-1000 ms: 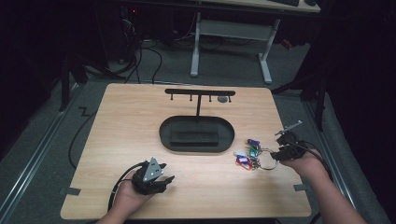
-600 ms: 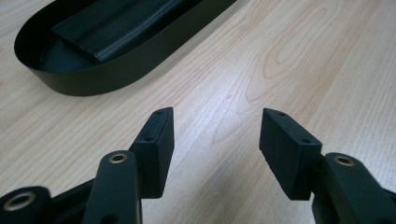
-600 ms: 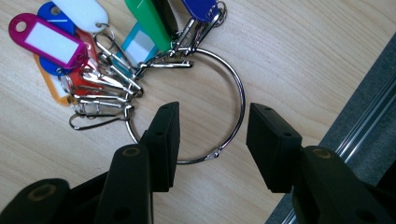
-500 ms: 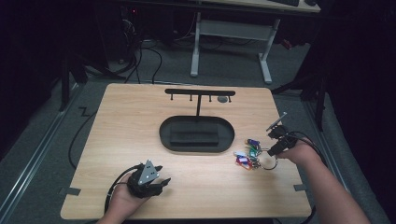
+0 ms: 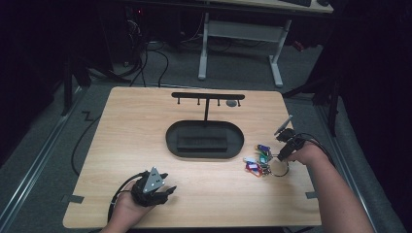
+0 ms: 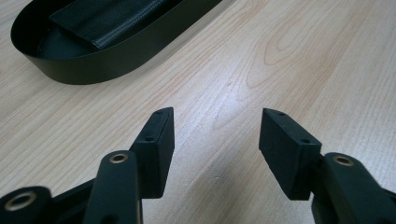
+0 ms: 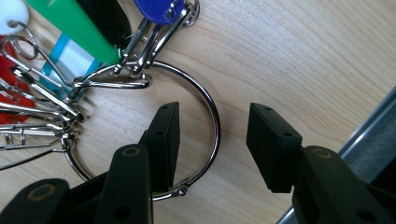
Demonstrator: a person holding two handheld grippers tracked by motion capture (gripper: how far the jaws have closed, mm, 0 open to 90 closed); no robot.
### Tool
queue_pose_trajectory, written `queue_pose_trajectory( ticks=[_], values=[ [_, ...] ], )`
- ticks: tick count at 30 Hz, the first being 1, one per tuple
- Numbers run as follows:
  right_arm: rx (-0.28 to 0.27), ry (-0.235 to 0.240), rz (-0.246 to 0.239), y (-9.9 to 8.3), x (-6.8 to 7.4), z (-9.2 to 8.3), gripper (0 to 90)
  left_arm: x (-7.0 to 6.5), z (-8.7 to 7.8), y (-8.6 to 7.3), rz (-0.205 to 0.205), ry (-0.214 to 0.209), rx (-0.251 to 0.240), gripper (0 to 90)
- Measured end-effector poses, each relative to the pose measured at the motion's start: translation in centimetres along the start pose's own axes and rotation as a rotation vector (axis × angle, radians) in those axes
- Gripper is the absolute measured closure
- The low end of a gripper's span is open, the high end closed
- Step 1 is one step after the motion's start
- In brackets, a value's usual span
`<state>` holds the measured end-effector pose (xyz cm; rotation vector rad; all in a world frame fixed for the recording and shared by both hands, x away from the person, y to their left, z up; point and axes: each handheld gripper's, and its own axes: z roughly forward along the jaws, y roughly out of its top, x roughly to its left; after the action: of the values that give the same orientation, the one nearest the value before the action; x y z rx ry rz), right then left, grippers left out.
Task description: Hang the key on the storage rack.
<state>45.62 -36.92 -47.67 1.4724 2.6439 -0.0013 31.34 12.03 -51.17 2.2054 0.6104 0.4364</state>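
A bunch of coloured key tags (image 5: 257,160) on a large steel ring (image 5: 280,168) lies on the wooden table (image 5: 136,131) at the right. In the right gripper view the ring (image 7: 211,114) curves between the open jaws of my right gripper (image 7: 212,140), one jaw inside the loop and one outside, with gaps on both sides. In the high view that right gripper (image 5: 283,156) points down at the ring. My left gripper (image 5: 165,190) rests low near the table's front edge, jaws open on bare wood (image 6: 217,135).
A black oval tray (image 5: 204,139) sits mid-table, its rim (image 6: 116,56) ahead of the left gripper. Behind it stands a black T-shaped rack (image 5: 208,97) with small hooks. The table's right edge (image 7: 369,126) is close beside the ring.
My right hand has moved left and down from beside the keys until its jaws straddle the ring. The left hand has stayed where it was.
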Motion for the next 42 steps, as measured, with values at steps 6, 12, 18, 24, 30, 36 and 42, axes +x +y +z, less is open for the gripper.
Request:
queue_pose_trajectory(
  ticks=[6, 12, 18, 24, 30, 36, 42],
  values=[
    [0.006, 0.049, 0.009, -0.2, -0.5, 1.0, 56.3, -0.1, 0.1, 0.0, 0.005, 0.001, 0.005, 45.9],
    [0.003, 0.085, 0.022, -0.4, -0.7, 1.0, 64.6, -0.2, 0.1, 0.0, 0.009, -0.002, 0.008, 45.9],
    [0.007, 0.09, 0.011, -0.7, -0.7, 1.0, 75.8, -0.3, 0.0, 0.0, 0.012, 0.004, 0.002, 45.9],
    [0.01, 0.087, 0.003, -0.9, -0.1, 0.9, 86.5, -0.3, 0.1, 0.0, 0.011, 0.002, 0.004, 45.9],
    [0.0, 0.065, -0.018, -1.0, 0.2, 0.9, 86.8, -0.4, 0.2, 0.0, 0.009, -0.001, 0.01, 46.0],
    [-0.003, 0.054, -0.064, -1.0, 1.5, -0.7, 86.8, -0.4, 0.4, 0.0, 0.013, -0.004, 0.015, 46.0],
    [-0.031, 0.035, -0.062, -1.3, 2.3, -2.8, 86.9, -0.5, 0.4, 0.1, 0.021, -0.005, 0.012, 46.0]
  ],
)
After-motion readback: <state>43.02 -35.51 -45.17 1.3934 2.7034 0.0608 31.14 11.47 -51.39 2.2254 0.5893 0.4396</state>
